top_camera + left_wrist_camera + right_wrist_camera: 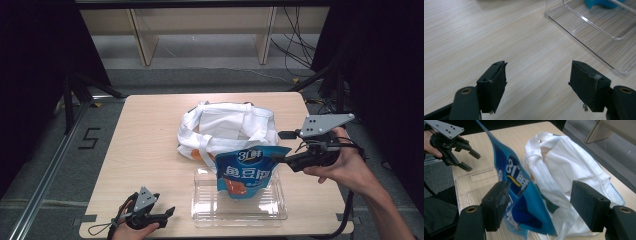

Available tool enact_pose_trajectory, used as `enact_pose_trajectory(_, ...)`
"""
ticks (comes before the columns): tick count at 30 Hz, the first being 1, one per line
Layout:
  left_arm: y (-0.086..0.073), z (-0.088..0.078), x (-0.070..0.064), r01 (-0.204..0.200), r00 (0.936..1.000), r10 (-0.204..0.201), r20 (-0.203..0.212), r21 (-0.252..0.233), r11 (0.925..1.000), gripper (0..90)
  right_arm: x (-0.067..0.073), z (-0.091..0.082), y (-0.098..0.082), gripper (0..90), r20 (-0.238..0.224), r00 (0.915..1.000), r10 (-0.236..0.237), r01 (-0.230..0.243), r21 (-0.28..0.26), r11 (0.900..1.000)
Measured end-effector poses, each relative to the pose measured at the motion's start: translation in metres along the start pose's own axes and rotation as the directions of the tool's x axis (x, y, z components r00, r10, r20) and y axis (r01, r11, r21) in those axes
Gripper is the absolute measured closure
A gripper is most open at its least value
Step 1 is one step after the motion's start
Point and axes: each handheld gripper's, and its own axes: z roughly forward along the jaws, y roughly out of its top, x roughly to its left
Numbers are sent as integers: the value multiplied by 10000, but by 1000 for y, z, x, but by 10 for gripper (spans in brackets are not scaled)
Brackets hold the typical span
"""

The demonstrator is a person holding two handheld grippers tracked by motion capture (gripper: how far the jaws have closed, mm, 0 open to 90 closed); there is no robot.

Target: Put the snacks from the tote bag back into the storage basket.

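My right gripper (539, 205) stands spread, the blue pouch (248, 172) against its left jaw above the clear tray (280, 212); seemingly unloading the white bag (225, 127); next, let it settle.

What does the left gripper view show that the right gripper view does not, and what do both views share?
The left gripper view alone shows the left gripper up close, open over bare wood. The right gripper view alone shows the white cloth bag and the right gripper, open, with the blue snack pouch between its jaws. Both views share the wooden table and the clear plastic tray.
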Motion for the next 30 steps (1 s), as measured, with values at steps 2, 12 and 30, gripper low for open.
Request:
enact_pose_trajectory(2, 0, 1, 0, -1, 10000, 1, 12, -59, 10000, 287, 0, -2, -4, 314, -9, 10000, 2, -2, -138, 9999)
enact_pose_trajectory(12, 1, -2, 3, -417, 9991, 419, -44, 265, 9988, 287, 4, -13, -18, 309, 281, 9993, 236, -227, -323, 9992)
enact_pose_trajectory(30, 1, -2, 4, -447, 9990, 448, -64, 236, 9987, 286, 13, -10, -51, 308, 827, 9954, 475, -439, -441, 9981)
